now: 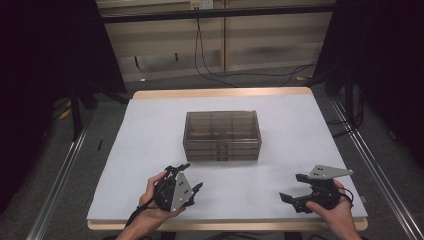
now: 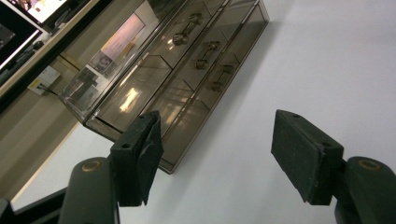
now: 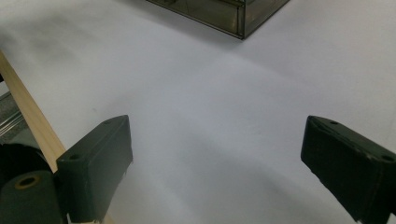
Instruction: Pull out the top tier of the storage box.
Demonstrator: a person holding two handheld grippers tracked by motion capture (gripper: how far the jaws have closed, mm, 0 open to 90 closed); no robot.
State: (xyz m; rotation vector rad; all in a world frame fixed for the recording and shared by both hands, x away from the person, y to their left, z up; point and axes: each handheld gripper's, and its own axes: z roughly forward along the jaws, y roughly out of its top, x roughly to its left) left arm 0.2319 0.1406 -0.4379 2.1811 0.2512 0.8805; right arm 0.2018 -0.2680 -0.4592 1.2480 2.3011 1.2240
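Drawer box (image 1: 222,135) sits mid-surface (image 1: 150,150), bare white room on every side. Left claw (image 1: 189,177) hovers by the near edge, left of centre, box just ahead, jaws apart, gripping nothing. Right claw (image 1: 292,187) by the near right corner, box well off, jaws wide, empty.

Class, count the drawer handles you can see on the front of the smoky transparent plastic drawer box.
3: top handle, middle handle and bottom handle, stacked down the front centre of the smoky transparent plastic drawer box.
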